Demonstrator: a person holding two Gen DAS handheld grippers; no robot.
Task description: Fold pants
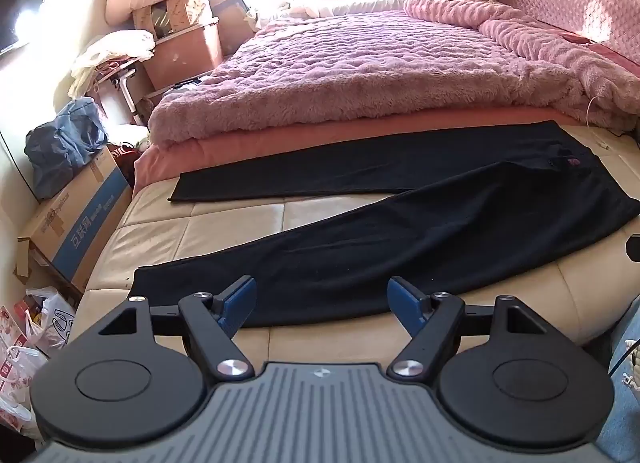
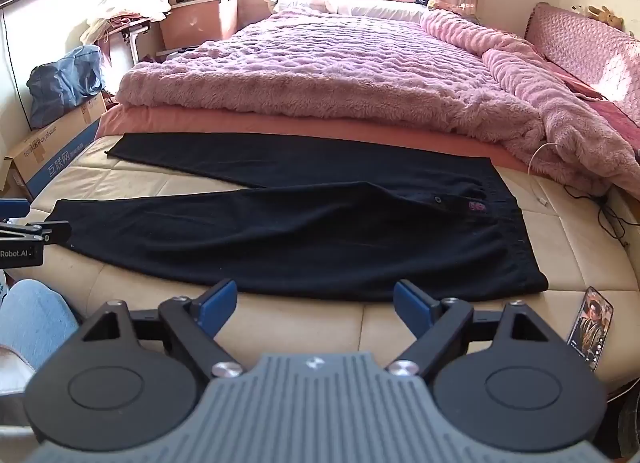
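Black pants (image 1: 420, 223) lay spread flat on the bare cream quilted foot of the bed (image 1: 224, 223), legs parted in a narrow V. Waistband toward the right side in both wrist views, hems toward the left. A small pink label (image 2: 477, 206) and a dark button showed near the waistband. Far leg ran along the edge of the salmon-pink under-blanket (image 1: 320, 135); near leg angled toward the bed's front edge.

Left hand-held gripper (image 1: 322, 299) hovered just short of the near leg's hem, tilted down toward it. Blue pads (image 1: 240, 299) stood wide apart, nothing between them: released. No contact with the cloth seen.

Right hand-held gripper (image 2: 314, 303) hovered at the front edge of the bed, near the waistband end of the pants, also tilted down. Blue pads spread wide, empty: released. Cloth edge lay just beyond the fingertips, apart from them.

In the right wrist view the left unit showed at the left margin, beside the hem. A phone (image 2: 590, 327) with a lit screen lay on the cream surface, right of the right hand-held gripper, clear of the pants. A fluffy pink blanket (image 2: 320, 75) covered the rest of the bed. Cardboard box (image 1: 76, 223) and blue bag (image 1: 64, 147) stood left of the bed. A knee in blue jeans (image 2: 36, 315) showed at lower left of the right view.
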